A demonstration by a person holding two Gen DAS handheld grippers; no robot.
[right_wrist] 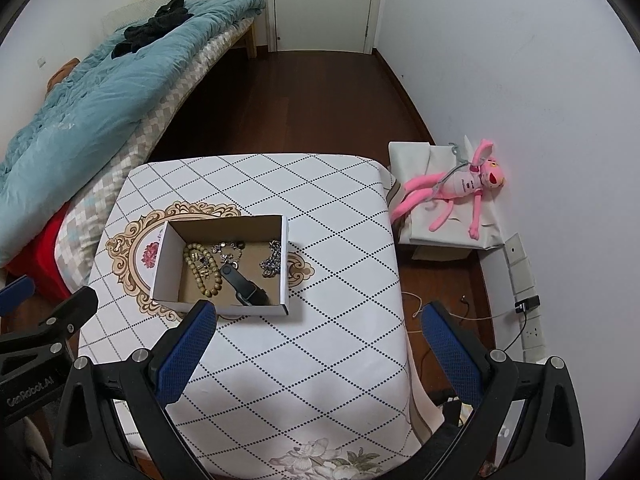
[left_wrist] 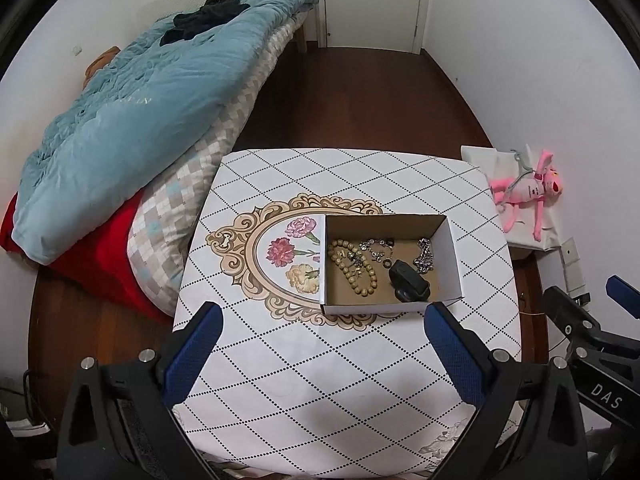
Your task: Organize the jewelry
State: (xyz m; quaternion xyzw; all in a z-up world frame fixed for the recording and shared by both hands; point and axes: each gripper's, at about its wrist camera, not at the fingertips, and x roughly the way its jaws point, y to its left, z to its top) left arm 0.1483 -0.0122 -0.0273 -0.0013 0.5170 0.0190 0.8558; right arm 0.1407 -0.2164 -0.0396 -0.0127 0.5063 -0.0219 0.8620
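Observation:
An open cardboard box (left_wrist: 453, 252) (right_wrist: 166, 258) sits on the table with the diamond-pattern cloth (left_wrist: 320, 380) (right_wrist: 320, 360). Inside lie a wooden bead bracelet (left_wrist: 354, 268) (right_wrist: 204, 270), a silver chain (left_wrist: 425, 256) (right_wrist: 273, 258), a small charm bracelet (left_wrist: 376, 247) (right_wrist: 228, 250) and a black watch (left_wrist: 408, 282) (right_wrist: 245, 285). My left gripper (left_wrist: 324, 320) is open and empty, just in front of the box. My right gripper (right_wrist: 320, 320) is open and empty, to the right of the box's front corner.
A bed with a blue quilt (left_wrist: 120, 120) (right_wrist: 80, 100) lies left of the table. A pink plush toy (left_wrist: 528, 192) (right_wrist: 460, 192) lies on a white-covered box at the right by the wall. Wooden floor (left_wrist: 352, 96) and a door lie beyond.

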